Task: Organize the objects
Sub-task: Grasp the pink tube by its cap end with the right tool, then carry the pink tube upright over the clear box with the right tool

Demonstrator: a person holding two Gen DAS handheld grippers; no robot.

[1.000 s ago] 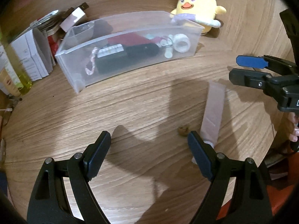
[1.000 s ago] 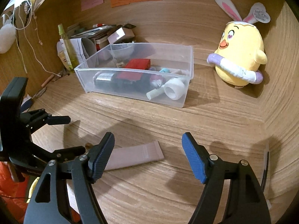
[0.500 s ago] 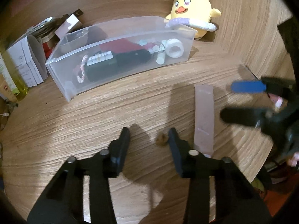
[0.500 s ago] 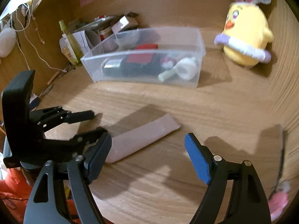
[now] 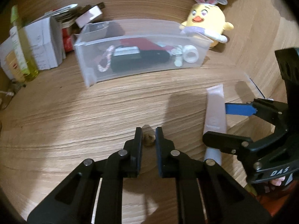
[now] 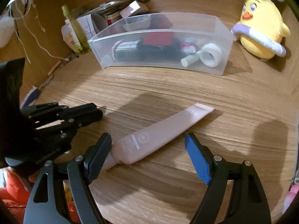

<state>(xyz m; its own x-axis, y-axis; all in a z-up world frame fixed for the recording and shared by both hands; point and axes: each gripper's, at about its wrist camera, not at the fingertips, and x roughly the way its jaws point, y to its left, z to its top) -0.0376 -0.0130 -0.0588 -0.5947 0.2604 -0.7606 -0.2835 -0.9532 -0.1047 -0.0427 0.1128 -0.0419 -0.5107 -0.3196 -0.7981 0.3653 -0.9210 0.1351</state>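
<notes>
A pink cream tube [image 6: 158, 136] lies on the wooden desk; it also shows in the left wrist view [image 5: 215, 115]. My right gripper [image 6: 149, 155] is open, its jaws either side of the tube's lower end, low over the desk. My left gripper [image 5: 148, 140] is nearly shut around a small brown lump [image 5: 149, 140] on the desk; contact is unclear. It shows at the left in the right wrist view [image 6: 97, 112]. A clear plastic bin [image 6: 220, 37] at the back holds a tape roll [image 6: 211, 55], a black case and other small items.
A yellow plush chick [image 6: 261, 31] sits to the right of the bin. Boxes, papers and a yellow-green bottle [image 5: 22, 50] crowd the back left. A cord hangs at the left. The desk's front edge is close below both grippers.
My left gripper has closed from wide open to a narrow gap around the brown lump. My right gripper has come forward and down, straddling the pink tube.
</notes>
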